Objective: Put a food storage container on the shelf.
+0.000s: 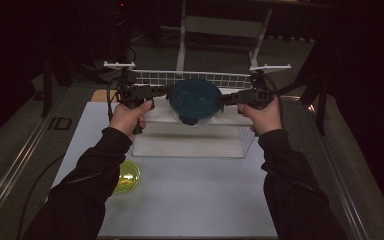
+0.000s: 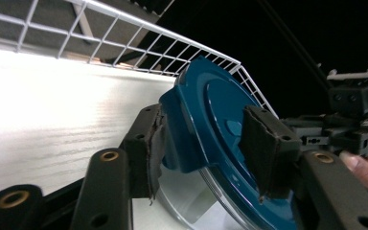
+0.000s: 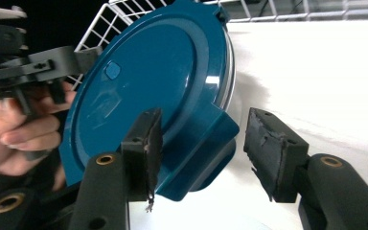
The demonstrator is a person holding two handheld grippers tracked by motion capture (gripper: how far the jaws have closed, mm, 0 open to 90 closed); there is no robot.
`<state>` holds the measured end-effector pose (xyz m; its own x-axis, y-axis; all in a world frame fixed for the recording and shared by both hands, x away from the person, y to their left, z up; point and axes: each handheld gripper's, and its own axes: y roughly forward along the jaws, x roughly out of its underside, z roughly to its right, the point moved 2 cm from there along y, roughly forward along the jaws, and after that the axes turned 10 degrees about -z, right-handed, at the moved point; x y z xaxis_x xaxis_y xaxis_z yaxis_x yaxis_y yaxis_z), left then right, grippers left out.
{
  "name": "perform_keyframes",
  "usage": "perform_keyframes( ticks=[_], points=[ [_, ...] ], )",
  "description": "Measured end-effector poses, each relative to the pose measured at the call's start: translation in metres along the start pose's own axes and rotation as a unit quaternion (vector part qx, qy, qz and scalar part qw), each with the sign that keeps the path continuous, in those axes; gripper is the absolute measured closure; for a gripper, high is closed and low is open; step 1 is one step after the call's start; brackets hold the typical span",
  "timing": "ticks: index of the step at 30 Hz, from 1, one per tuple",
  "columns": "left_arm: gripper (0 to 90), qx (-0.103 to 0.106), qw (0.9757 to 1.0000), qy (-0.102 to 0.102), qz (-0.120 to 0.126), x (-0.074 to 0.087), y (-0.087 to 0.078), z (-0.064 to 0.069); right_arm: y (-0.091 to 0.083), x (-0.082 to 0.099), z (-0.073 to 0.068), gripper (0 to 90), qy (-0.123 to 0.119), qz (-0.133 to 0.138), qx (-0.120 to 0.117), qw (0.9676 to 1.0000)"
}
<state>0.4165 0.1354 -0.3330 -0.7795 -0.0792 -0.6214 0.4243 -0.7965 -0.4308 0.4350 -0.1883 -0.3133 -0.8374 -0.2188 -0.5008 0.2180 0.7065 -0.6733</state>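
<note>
**Presently: lidded container held between two claws over the white rack**

Landmark: the round container with teal lid (image 1: 195, 100), held above the white wire rack (image 1: 192, 132) at the far part of the tabletop (image 1: 190, 200).

Left of the container: the left hand (image 1: 129, 116) carries the left claw (image 1: 164, 91), which meets the container's left edge. In the left gripper view the left claw (image 2: 201, 143) is clenched on the lid's side latch tab, one jaw against the tab's outer face, the other pressed on the lid top. The container's clear wall shows below the lid rim.

Near-left of the container, well apart on the tabletop: a yellow-green dish (image 1: 126, 176), partly covered by the left sleeve.

Right of the container: the right hand (image 1: 262, 116) brings the right claw (image 1: 223, 99) to the container's right edge. In the right gripper view the right claw (image 3: 201, 143) is released: its jaws straddle a latch tab, one jaw just beside the lid, the other standing clear with a gap.

Behind the container: the rack's wire grid back.
</note>
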Motion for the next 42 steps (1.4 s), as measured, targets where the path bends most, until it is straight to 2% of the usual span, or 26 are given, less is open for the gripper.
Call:
perform_keyframes(
  ticks=[3,6,8,9,11,12,13,15,20,23,24,25,26,28,35,42],
  points=[
    [46.6,-0.006,0.9998,0.021,-0.001,0.003,-0.006,0.006,-0.005,0.002,-0.007,46.6,-0.023,0.006,0.023,0.9995],
    [43.8,-0.004,0.9991,0.042,0.004,0.008,-0.013,0.012,-0.011,0.005,-0.012,46.5,-0.036,0.013,0.024,0.999],
    [41.2,-0.004,0.9989,0.047,0.005,0.009,-0.015,0.014,-0.014,0.009,-0.016,46.5,-0.047,0.018,0.03,0.9983],
    [40.2,0.002,0.9978,0.065,0.01,0.014,-0.02,0.018,-0.015,0.012,-0.019,46.6,-0.052,0.022,0.025,0.9981],
    [37.8,0.012,0.9971,0.074,0.011,0.019,-0.023,0.021,-0.017,0.016,-0.023,46.7,-0.065,0.026,0.035,0.997],
    [35.6,0.026,0.9956,0.09,0.009,0.022,-0.025,0.023,-0.017,0.018,-0.025,46.6,-0.07,0.027,0.037,0.9965],
    [30.5,0.026,0.9949,0.097,0.008,0.025,-0.026,0.024,-0.018,0.022,-0.028,46.9,-0.076,0.033,0.04,0.9958],
    [29.0,0.028,0.9938,0.107,0.009,0.031,-0.028,0.027,-0.02,0.027,-0.034,47.8,-0.089,0.037,0.041,0.9945],
    [15.5,0.033,0.9905,0.133,0.011,0.049,-0.032,0.031,-0.021,0.042,-0.049,53.0,-0.114,0.044,0.025,0.9922],
    [12.5,0.024,0.9885,0.148,0.019,0.059,-0.033,0.031,-0.017,0.053,-0.059,58.2,-0.127,0.044,0.012,0.9909],
    [10.8,0.024,0.9885,0.148,0.019,0.059,-0.033,0.031,-0.016,0.055,-0.061,59.5,-0.131,0.042,0.011,0.9904],
    [7.9,0.026,0.9873,0.155,0.023,0.063,-0.033,0.032,-0.013,0.06,-0.064,63.9,-0.138,0.039,0.009,0.9896],
    [6.0,0.014,0.9845,0.173,0.026,0.069,-0.034,0.032,-0.011,0.063,-0.066,64.8,-0.141,0.039,0.009,0.9892],
    [2.7,0.003,0.9815,0.189,0.027,0.075,-0.034,0.034,-0.008,0.068,-0.068,69.7,-0.147,0.037,0.008,0.9884],
    [1.2,0.0,0.9778,0.208,0.025,0.096,-0.037,0.035,0.003,0.079,-0.068,88.1,-0.155,0.045,0.012,0.9868],
    [0.5,-0.035,0.9717,0.233,0.019,0.118,-0.037,0.036,0.02,0.087,-0.064,90.0,-0.151,0.04,0.022,0.9875]
  ],
)
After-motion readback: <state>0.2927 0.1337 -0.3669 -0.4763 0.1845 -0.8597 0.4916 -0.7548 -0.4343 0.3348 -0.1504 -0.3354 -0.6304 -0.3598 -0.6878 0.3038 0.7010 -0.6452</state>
